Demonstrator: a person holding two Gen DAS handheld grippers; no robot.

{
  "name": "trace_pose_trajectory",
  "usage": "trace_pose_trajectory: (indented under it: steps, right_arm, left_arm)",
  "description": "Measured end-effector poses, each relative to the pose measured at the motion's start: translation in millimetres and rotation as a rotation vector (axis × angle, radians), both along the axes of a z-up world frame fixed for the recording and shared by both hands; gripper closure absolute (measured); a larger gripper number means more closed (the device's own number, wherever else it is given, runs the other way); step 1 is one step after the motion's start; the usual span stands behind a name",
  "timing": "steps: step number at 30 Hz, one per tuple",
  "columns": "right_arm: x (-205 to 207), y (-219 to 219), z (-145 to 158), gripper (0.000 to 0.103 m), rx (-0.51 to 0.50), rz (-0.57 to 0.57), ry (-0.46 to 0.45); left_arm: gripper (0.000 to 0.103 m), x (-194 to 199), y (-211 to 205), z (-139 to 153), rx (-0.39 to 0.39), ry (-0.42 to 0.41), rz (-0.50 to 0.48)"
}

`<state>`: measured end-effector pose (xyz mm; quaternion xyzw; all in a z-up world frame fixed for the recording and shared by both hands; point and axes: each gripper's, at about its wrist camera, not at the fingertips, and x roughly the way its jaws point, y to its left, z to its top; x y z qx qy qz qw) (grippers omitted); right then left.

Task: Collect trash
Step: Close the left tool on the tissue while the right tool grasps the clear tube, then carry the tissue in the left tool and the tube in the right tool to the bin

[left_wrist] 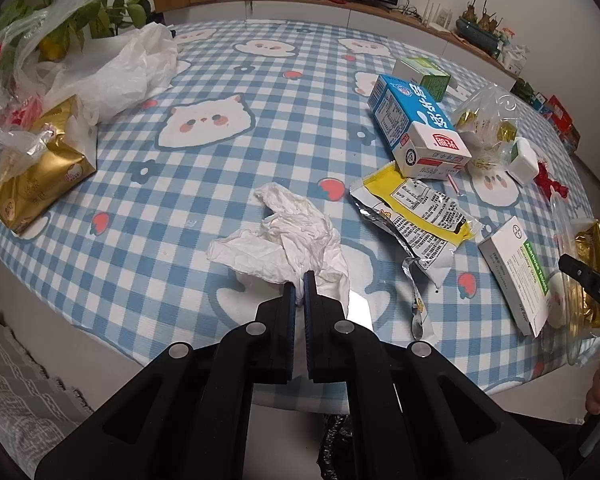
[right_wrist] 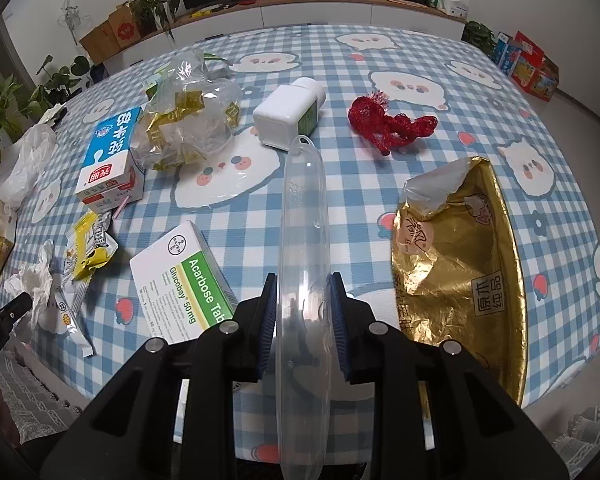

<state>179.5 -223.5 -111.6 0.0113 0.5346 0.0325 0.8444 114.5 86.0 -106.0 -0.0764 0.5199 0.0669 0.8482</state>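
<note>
Left wrist view: a crumpled white tissue (left_wrist: 288, 240) lies on the checked tablecloth (left_wrist: 300, 80), one corner pinched between the pressed-together fingers of the left gripper (left_wrist: 299, 280). Just right of it lies a torn yellow wrapper (left_wrist: 416, 216). The right gripper (right_wrist: 303, 284) clamps a clear plastic piece (right_wrist: 303, 208), perhaps a lid, edge-on, beside a gold foil bag (right_wrist: 460, 264).
</note>
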Motion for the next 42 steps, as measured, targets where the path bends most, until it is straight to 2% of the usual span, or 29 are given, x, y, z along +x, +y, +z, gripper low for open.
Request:
trace_pose_trajectory:
  steps: [29, 42]
  right_arm:
    - [-76.7, -4.2, 56.9, 0.079, 0.027, 0.013, -0.083]
    - [-124.6, 0.9, 59.5, 0.079, 0.047, 0.043, -0.097]
  left_arm:
    - [0.100, -65.5, -16.8, 45.8, -0.023, -0.077, -0.012]
    - [0.100, -106.6, -30.7, 40.6, -0.028, -0.083, -0.022]
